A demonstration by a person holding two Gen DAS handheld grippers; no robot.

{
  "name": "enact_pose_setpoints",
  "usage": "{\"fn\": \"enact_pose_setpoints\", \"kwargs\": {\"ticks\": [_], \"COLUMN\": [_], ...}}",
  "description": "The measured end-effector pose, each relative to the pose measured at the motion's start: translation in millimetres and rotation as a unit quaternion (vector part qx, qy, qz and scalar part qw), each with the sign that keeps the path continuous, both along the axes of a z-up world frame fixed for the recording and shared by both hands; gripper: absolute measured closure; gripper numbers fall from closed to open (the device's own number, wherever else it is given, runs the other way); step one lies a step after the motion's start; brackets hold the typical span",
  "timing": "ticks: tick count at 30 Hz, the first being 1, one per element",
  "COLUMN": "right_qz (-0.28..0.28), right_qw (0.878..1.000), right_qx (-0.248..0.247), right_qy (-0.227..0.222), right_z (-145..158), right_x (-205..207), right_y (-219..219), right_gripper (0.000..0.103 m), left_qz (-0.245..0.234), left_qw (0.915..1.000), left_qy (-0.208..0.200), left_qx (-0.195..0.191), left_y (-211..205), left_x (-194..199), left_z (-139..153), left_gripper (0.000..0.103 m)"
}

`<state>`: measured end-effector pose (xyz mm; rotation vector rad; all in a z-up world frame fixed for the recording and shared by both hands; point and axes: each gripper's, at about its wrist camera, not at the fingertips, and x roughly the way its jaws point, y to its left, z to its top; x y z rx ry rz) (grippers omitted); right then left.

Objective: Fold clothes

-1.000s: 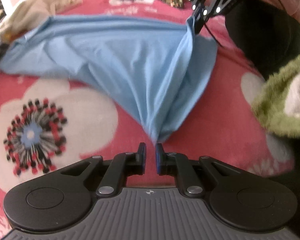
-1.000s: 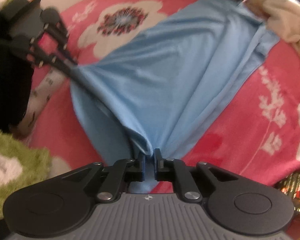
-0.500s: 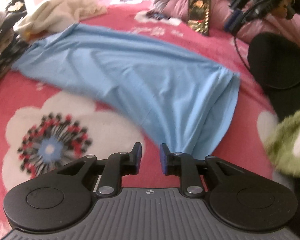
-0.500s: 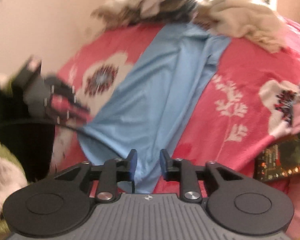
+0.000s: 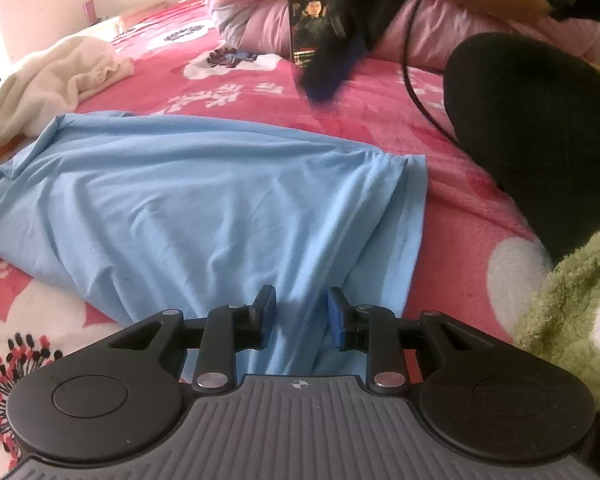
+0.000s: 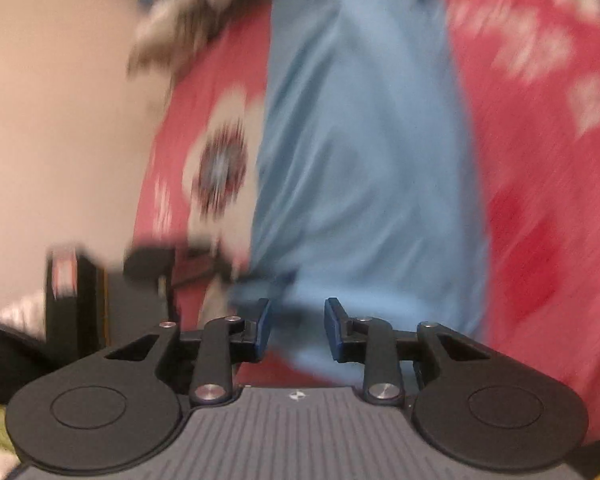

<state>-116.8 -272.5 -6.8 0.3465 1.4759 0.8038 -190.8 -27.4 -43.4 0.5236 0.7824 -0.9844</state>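
A light blue garment (image 5: 220,200) lies spread and wrinkled on the red flowered blanket (image 5: 460,260). My left gripper (image 5: 300,308) hovers over its near hem. Its jaws are opening and a ridge of the cloth runs between them, but the pads do not press on it. In the blurred right wrist view the same garment (image 6: 360,140) stretches away from my right gripper (image 6: 297,320). That gripper's jaws stand apart over the near edge with nothing clamped. The left gripper (image 6: 160,268) shows there as a dark blur at the left.
A cream cloth (image 5: 52,76) is heaped at the far left. A pink quilt (image 5: 260,12) and a picture card (image 5: 314,24) lie at the back. A person's black-clad leg (image 5: 540,128), a cable (image 5: 416,92) and green fluffy fabric (image 5: 572,288) fill the right side.
Both grippers have let go of the garment's corners and their jaws have parted. The cloth has dropped flat onto the blanket. The right wrist has rolled and swung across.
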Motion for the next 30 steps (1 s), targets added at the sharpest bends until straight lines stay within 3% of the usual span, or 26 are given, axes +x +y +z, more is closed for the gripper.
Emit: {"fn": "enact_pose_setpoints", "kwargs": {"ticks": [3,7,14,17,26,30], "right_qz": [0.006,-0.102,-0.251,-0.297,-0.352,-0.345], "right_qw": [1.000,0.994,0.961,0.947,0.931,0.935], "right_qx": [-0.019,-0.041,-0.101,-0.105,-0.098,-0.086], "right_qy": [0.014,-0.001,-0.054,-0.067,-0.014,0.010], "right_z": [-3.7,5.3,6.9,2.2,-15.0,-17.8], "right_x": [-24.6,-44.4,-59.2,-56.7,-46.0,-44.7], "right_y": [5.0,-19.5,-40.9,-54.1,-66.6,-66.0], "right_gripper": [0.072,0.072,0.071,0.071,0.071,0.071], "left_qz": [0.007,0.007,0.019,0.029,0.032,0.032], "left_qw": [0.9999,0.9998,0.9995,0.9989,0.9992,0.9992], "left_qy": [0.004,0.007,0.007,0.008,0.004,0.005], "left_qx": [-0.007,-0.015,-0.026,-0.035,-0.025,-0.022], "left_y": [1.3,0.3,-2.2,-2.6,3.6,4.2], "left_x": [0.3,-1.8,-3.7,-3.7,-3.3,-5.0], "left_z": [0.1,-0.3,-3.4,-1.1,-0.3,-2.4], "left_gripper": [0.075,0.074,0.072,0.072,0.072,0.072]}}
